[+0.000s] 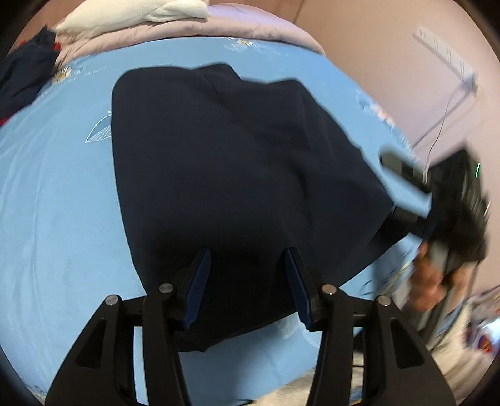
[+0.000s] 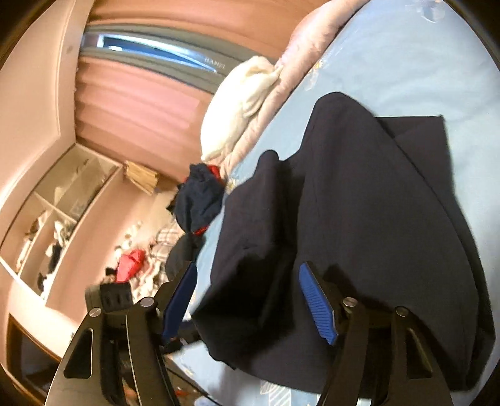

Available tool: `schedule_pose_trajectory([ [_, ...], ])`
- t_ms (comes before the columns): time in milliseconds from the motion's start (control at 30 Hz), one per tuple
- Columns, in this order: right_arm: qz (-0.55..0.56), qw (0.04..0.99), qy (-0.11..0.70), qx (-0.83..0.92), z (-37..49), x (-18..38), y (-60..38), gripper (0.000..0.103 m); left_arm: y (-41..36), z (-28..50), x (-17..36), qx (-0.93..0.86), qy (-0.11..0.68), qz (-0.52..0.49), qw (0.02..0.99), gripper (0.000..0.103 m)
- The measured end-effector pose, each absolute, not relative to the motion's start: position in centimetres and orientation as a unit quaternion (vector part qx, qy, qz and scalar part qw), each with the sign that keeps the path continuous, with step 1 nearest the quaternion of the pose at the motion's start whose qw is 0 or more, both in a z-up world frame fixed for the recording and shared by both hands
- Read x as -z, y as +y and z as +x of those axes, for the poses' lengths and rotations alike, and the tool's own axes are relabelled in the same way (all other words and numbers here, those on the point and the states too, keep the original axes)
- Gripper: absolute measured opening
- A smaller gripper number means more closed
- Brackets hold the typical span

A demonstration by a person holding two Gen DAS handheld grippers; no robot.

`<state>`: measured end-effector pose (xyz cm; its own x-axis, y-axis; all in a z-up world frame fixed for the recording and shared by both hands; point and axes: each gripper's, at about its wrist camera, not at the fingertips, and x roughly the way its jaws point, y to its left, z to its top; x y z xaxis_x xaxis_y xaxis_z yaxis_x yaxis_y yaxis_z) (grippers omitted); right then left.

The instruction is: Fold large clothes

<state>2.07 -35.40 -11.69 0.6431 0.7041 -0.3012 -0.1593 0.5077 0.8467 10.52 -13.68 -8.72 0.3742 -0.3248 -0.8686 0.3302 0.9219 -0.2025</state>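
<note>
A large dark navy garment (image 1: 225, 162) lies spread, partly folded over itself, on the light blue bedsheet (image 1: 62, 193). My left gripper (image 1: 248, 281) points down over the garment's near edge, open, its blue pads (image 1: 198, 287) apart above the cloth. My right gripper (image 1: 403, 190), blurred and held by a hand (image 1: 428, 281), sits at the garment's right corner. In the right wrist view the right gripper (image 2: 250, 299) is open, with a bunched fold of the garment (image 2: 359, 203) between its fingers and no pad pressing on it.
A white pillow (image 1: 140, 15) and a pale pink quilt (image 1: 237, 25) lie at the head of the bed. A crumpled navy and red garment (image 2: 200, 196) sits at the bed's edge. A power strip (image 1: 443, 53) hangs on the wall. Shelves (image 2: 53, 218) and floor clutter are beside the bed.
</note>
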Motion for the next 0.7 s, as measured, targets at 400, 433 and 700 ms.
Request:
schedule_pose_trajectory([
  [400, 0.315, 0.801, 0.421, -0.286, 7.0, 11.2, -31.4, 0.069, -6.4, 9.4, 7.1, 0.206, 0.490, -0.102, 0.841, 0.056],
  [433, 0.310, 0.799, 0.430, -0.282, 7.6, 11.5, -30.8, 0.069, -6.0, 9.4, 7.1, 0.201, 0.489, -0.109, 0.842, 0.056],
  [700, 0.251, 0.808, 0.447, -0.292, 8.8, 10.9, -28.0, 0.053, -3.1, 9.7, 8.3, 0.181, 0.498, -0.161, 0.832, 0.056],
])
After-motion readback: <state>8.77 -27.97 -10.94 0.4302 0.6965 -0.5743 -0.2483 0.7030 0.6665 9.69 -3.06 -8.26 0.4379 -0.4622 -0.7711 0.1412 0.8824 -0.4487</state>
